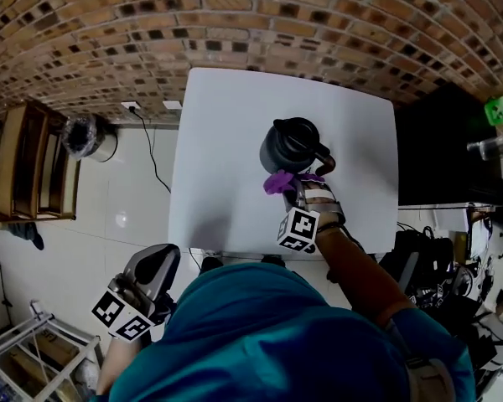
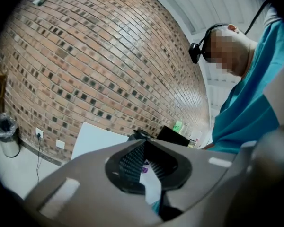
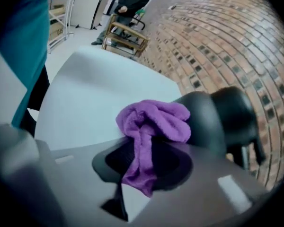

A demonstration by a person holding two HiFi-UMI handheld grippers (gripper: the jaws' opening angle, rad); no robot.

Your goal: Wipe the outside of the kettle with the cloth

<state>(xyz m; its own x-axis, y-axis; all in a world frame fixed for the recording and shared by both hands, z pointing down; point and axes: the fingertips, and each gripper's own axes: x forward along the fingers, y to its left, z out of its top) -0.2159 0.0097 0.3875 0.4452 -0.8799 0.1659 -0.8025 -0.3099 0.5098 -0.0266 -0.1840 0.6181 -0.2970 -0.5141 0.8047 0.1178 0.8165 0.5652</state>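
Note:
A black kettle (image 1: 293,145) stands on the white table (image 1: 226,157), right of its middle. My right gripper (image 1: 295,193) is shut on a bunched purple cloth (image 1: 278,181), which presses against the kettle's near side. In the right gripper view the cloth (image 3: 154,122) hangs down between the jaws of that gripper (image 3: 142,148), with the kettle (image 3: 213,122) directly behind it. My left gripper (image 1: 153,268) is held low, off the table's near left corner, its tips together and holding nothing. From the left gripper (image 2: 144,150) the kettle (image 2: 139,135) shows small and far off.
A brick wall (image 1: 235,23) runs behind the table. On the floor at left are a wooden shelf (image 1: 29,170), a lined bin (image 1: 88,136) and a power cord (image 1: 155,162). A black surface (image 1: 440,141) with a green item (image 1: 501,107) adjoins the table's right.

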